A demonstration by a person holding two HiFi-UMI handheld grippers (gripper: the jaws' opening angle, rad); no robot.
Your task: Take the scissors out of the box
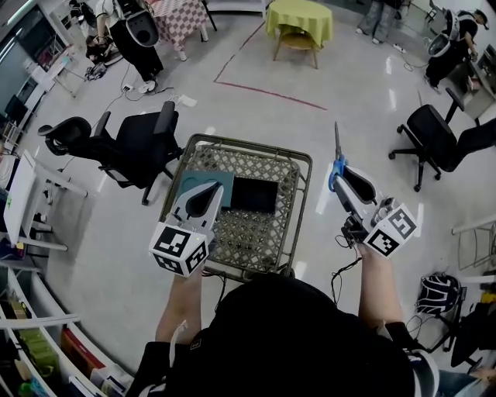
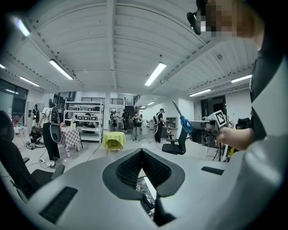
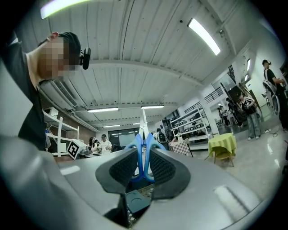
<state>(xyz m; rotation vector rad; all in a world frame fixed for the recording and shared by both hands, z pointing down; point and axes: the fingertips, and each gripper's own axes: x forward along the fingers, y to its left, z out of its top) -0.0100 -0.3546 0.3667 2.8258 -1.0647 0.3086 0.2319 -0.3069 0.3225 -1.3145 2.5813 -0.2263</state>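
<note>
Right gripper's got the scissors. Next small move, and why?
Probably keep the right gripper clamped and carry the scissors further from the wire basket: the blue handles sit between its pads, blades up, already outside the rim.

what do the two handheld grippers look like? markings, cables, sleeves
Left gripper and right gripper: light grey shells, black ribbed pads, a white cube with black square markers at the rear of each. Thin black cable hangs below right. Black short-sleeved top.

Blue-handled scissors (image 1: 337, 167); grey mesh box (image 1: 248, 146); yellow tablecloth (image 1: 301, 17); black chair (image 1: 139, 147).
</note>
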